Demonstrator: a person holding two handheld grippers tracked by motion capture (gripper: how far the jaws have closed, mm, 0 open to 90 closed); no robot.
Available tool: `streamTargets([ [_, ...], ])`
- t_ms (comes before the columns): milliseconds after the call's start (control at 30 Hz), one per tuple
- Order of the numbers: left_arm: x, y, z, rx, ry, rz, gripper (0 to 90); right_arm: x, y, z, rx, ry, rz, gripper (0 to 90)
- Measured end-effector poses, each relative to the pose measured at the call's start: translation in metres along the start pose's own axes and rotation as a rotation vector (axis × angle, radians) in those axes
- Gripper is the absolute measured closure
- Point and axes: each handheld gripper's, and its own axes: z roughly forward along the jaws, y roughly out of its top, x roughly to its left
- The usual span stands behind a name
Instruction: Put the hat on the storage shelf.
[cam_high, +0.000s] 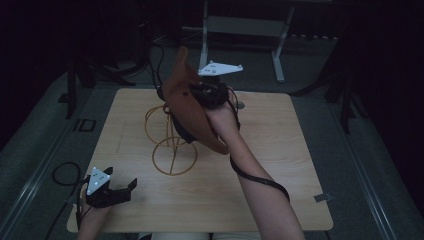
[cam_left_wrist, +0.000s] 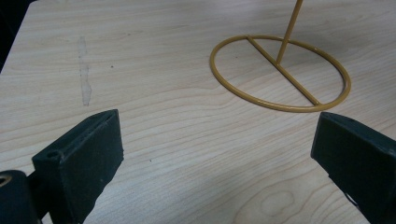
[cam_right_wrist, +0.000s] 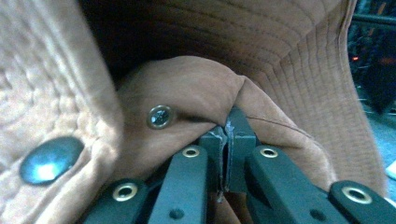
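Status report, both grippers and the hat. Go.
Right gripper shut on brown hat, held above wire stand. Left gripper open, low over table. Nothing blocking.

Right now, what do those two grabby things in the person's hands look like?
Each black two-jaw tool, the left tool and the right tool, carries a pale grey three-cornered plate with small dots on top. In the gripper views the jaws are thick black blocks, with brass-coloured rivets on the right one's linkage. A black cable loops round the right forearm. No sleeves show.
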Motion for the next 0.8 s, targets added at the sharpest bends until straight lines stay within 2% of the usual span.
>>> streamTargets([
  [100,0.000,0.000,0.000,0.001,0.002,0.004,3.0,0.009,0.000,0.013,0.032,0.035,-0.008,87.0],
  [333,0.000,-0.001,0.000,0.000,0.001,0.002,3.0,0.028,-0.007,0.036,0.094,0.069,-0.041,85.6],
  [400,0.000,-0.001,0.000,0.002,-0.001,0.001,3.0,0.030,-0.010,0.041,0.111,0.082,-0.039,80.5],
  [433,0.000,-0.002,0.001,0.006,-0.001,0.002,3.0,0.030,-0.011,0.043,0.113,0.095,-0.033,74.8],
  [500,0.000,-0.002,0.001,0.006,-0.001,0.002,3.0,0.030,-0.013,0.046,0.122,0.104,-0.026,74.8],
  [533,-0.001,-0.002,0.002,0.010,-0.004,0.008,3.0,0.031,-0.017,0.051,0.144,0.128,-0.026,48.1],
  [600,-0.001,-0.002,0.002,0.008,-0.005,0.006,3.0,0.035,-0.020,0.052,0.140,0.120,-0.053,40.4],
  [700,-0.001,-0.002,0.002,0.009,-0.003,0.004,3.0,0.038,-0.020,0.051,0.140,0.105,-0.065,30.3],
  [800,-0.001,-0.003,0.002,0.010,-0.001,0.005,3.0,0.038,-0.019,0.045,0.137,0.109,-0.073,22.8],
])
